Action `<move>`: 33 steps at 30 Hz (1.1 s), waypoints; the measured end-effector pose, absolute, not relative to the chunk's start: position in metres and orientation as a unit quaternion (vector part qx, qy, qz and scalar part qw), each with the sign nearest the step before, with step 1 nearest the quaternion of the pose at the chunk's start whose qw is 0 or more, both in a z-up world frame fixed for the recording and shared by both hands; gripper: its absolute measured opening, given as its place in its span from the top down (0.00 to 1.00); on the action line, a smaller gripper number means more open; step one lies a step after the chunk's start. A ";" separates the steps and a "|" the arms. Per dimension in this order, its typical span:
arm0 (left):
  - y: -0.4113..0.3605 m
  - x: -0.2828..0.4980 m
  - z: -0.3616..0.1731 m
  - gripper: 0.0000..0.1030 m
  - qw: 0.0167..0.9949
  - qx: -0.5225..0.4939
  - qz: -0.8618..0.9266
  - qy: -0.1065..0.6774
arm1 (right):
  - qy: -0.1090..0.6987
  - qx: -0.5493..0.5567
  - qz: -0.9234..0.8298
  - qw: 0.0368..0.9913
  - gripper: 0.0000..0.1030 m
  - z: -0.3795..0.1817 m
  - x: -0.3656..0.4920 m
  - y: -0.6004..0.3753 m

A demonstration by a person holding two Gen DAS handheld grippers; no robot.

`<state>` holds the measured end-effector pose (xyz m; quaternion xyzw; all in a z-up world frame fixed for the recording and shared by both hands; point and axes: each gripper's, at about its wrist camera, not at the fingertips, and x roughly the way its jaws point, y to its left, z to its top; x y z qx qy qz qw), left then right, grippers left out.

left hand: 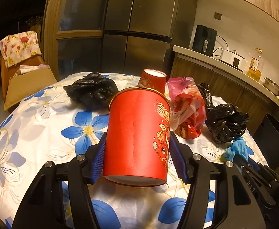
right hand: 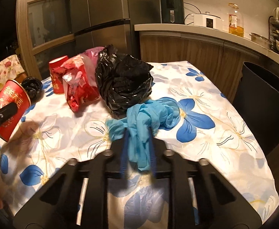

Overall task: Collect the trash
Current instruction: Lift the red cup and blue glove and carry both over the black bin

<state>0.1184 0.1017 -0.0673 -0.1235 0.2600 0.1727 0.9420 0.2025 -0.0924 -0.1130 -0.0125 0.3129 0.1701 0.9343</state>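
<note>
Red paper cup (left hand: 137, 133) clamped in left tongs (left hand: 137, 152), blue gloves (right hand: 141, 118) pinched in right tongs (right hand: 138, 145), tips hidden

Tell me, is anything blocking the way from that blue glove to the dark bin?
Nothing visible does. The right tool holds the blue glove over the table; the stretch of cloth toward the bin at the table's right edge is bare. The black bag lies behind the glove, not on that path.
</note>
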 end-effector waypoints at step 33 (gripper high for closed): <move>-0.018 0.125 -0.023 0.42 0.969 -0.062 0.080 0.227 | 0.208 0.026 0.168 0.963 0.98 -0.036 0.142 -0.195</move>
